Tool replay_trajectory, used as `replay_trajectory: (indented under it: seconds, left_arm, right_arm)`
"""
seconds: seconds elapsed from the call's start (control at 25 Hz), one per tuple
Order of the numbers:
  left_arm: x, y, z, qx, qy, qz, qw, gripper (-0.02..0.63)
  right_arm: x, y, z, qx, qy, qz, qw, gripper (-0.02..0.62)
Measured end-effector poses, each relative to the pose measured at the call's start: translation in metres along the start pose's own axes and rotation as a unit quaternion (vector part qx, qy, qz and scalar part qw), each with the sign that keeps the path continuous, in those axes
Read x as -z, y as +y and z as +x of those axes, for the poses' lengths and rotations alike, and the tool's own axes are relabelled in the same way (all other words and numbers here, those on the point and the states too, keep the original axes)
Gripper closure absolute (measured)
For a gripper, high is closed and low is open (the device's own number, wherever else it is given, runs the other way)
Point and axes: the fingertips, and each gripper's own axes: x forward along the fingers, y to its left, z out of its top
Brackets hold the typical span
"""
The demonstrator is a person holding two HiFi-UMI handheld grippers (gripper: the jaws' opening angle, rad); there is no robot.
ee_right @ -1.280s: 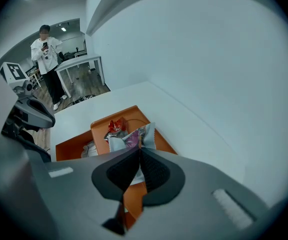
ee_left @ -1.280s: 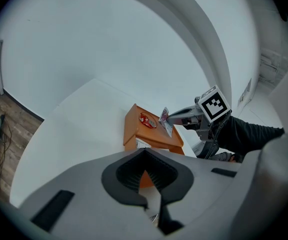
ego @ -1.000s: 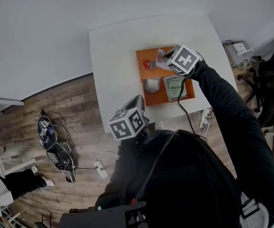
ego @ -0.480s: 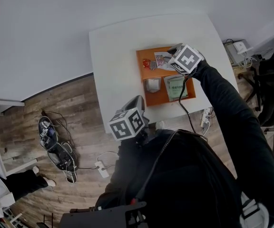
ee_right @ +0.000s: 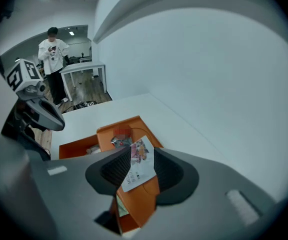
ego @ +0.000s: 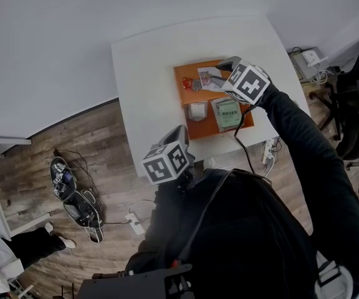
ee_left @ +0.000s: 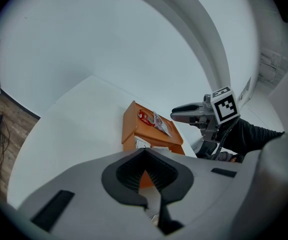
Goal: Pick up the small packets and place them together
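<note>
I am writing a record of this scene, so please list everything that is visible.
table: one, white, middle of the head view
tray: one, orange, on the table
red packet: one, red, tray's far left corner
printed packet: one, white and pink, on the tray beside the red packet
pale packet: one, whitish, tray's left side
green packet: one, green, tray's right side
shoes: several, dark, wooden floor at left
left gripper: one, grey, shut and empty, near the table's near edge
right gripper: one, grey, over the printed packet; jaws have just been opening, not pressing it
</note>
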Motion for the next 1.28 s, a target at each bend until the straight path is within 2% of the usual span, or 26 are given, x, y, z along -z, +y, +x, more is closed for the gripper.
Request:
replay_trajectory:
  seconds: [0.12, 0.2, 0.32, 0.48, 0.84, 1.28]
  left_arm:
    - [0.003, -0.001, 0.0, 0.001, 0.002, 0.001, 1.0, 0.607]
    - [0.003, -0.002, 0.0, 0.002, 0.002, 0.001, 1.0, 0.607]
    - [0.003, -0.001, 0.0, 0.001, 0.001, 0.0, 1.0, 0.607]
    - [0.001, 0.001, 0.0, -0.002, 0.001, -0.004, 1.0, 0.607]
    - [0.005, 0.005, -0.003, -0.008, 0.0, -0.008, 0.9999, 0.607]
    - [0.008, 0.009, -0.007, -0.012, -0.006, -0.016, 0.9998, 0.607]
  right_arm:
    - [-0.017, 0.025, -0.016, -0.012, -0.033, -0.033, 0.999, 0.476]
    - [-0.021, 0.048, -0.019, -0.036, -0.042, -0.036, 0.998, 0.476]
    - [-0.011, 0.083, -0.01, -0.072, -0.028, -0.04, 0.996, 0.476]
    - [0.012, 0.11, 0.012, -0.092, 0.006, -0.059, 0.994, 0.476]
    - [0.039, 0.129, 0.051, -0.116, 0.063, -0.046, 0.99, 0.457]
    - [0.054, 0.138, 0.075, -0.112, 0.103, -0.063, 0.986, 0.457]
